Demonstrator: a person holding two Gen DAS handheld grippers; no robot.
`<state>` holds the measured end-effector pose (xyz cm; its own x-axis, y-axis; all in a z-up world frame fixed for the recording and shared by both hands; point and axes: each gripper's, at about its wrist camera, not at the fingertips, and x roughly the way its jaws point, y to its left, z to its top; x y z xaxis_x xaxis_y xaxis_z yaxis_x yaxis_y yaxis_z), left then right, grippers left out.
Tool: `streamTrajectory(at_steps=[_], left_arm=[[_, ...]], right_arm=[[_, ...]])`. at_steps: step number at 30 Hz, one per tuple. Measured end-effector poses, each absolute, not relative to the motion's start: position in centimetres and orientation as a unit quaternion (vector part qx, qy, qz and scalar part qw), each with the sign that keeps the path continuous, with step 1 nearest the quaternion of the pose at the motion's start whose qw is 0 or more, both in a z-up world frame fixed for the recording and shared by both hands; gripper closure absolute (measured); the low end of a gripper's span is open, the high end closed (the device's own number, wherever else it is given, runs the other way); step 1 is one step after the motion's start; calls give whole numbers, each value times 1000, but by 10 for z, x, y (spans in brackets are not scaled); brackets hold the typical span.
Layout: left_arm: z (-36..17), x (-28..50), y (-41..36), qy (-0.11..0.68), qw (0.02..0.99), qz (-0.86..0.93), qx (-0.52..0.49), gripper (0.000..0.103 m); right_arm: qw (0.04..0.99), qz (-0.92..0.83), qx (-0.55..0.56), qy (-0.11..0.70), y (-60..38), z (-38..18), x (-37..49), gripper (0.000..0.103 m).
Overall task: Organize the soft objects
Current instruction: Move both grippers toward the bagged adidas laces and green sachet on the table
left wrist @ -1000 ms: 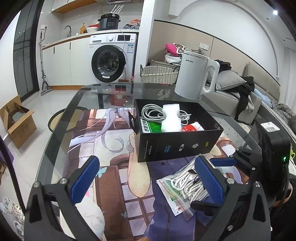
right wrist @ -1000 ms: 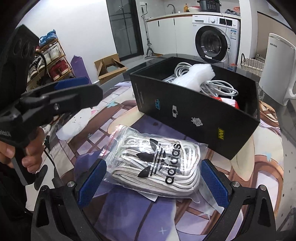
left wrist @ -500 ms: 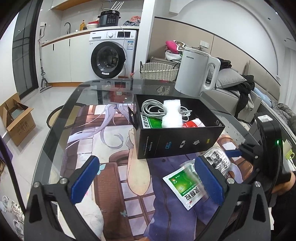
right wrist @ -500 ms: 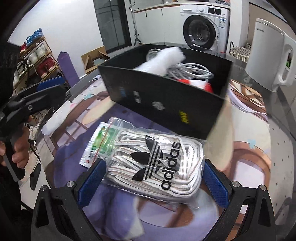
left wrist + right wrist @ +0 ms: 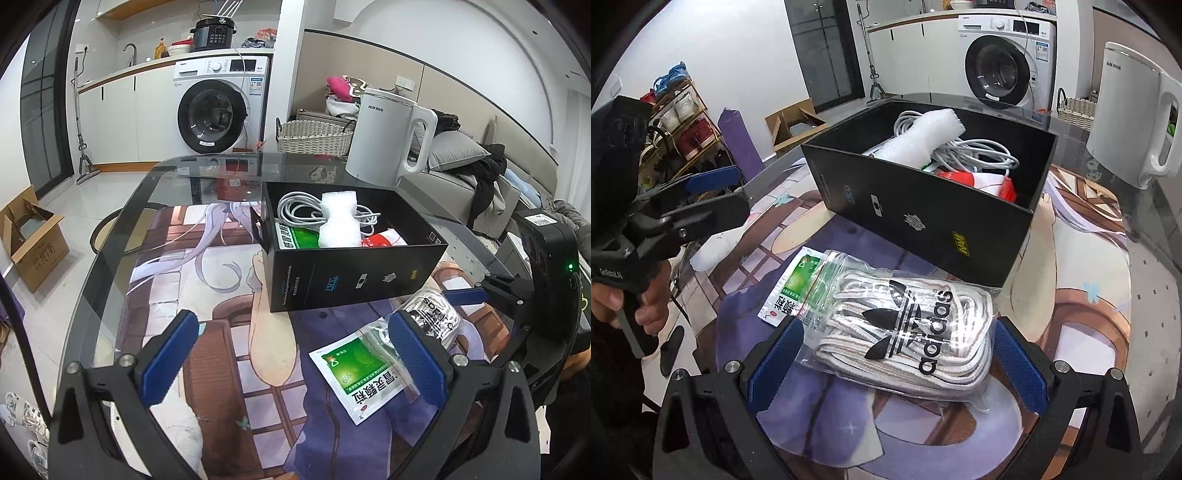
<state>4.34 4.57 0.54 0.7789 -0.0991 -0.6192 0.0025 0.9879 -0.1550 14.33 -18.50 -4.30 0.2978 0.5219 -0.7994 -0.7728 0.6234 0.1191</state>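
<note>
A clear bag of white adidas laces [image 5: 908, 325] sits between the blue pads of my right gripper [image 5: 897, 358], which is shut on it and holds it just above the mat. In the left wrist view the bag [image 5: 434, 314] hangs at the right, in front of the black box [image 5: 354, 280]. A green and white sachet [image 5: 360, 373] lies flat on the mat, partly under the bag's edge [image 5: 798, 284]. The box [image 5: 923, 221] holds a white cable, a foam sheet [image 5: 338, 218], a green packet and a red-and-white item. My left gripper [image 5: 295, 354] is open with nothing between its fingers.
A white kettle [image 5: 388, 140] stands behind the box on the glass table [image 5: 122, 229]. A printed mat [image 5: 221, 325] covers the table's middle. A white soft object [image 5: 716, 251] lies near the left gripper. The table's curved edge runs along the left.
My right gripper took hold of the adidas bag and raised it toward the box's front, uncovering the green sachet beneath. The left gripper stayed nearly still and open.
</note>
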Motion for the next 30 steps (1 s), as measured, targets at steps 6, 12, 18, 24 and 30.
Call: streamTrajectory(at_steps=[6,12,18,24,30], left_arm=[[5,44,45,333,940,-30,-71,0],[3,44,43,336,939,-32,-70,0],[3,44,42,336,939,-33,-69,0],[0,44,41,339,938,-34,-69,0],[0,44,39,340,937,-37,-66,0]], right_arm=[[795,389,-168,435,-178,-55,140,0],[799,383,-192,423,-174,-59,135,1],[799,382,-194,422,-174,-59,134,1],[803,371,-199,422,-178,-55,136,1],[803,372,-196,424,-178,-58,137,1]])
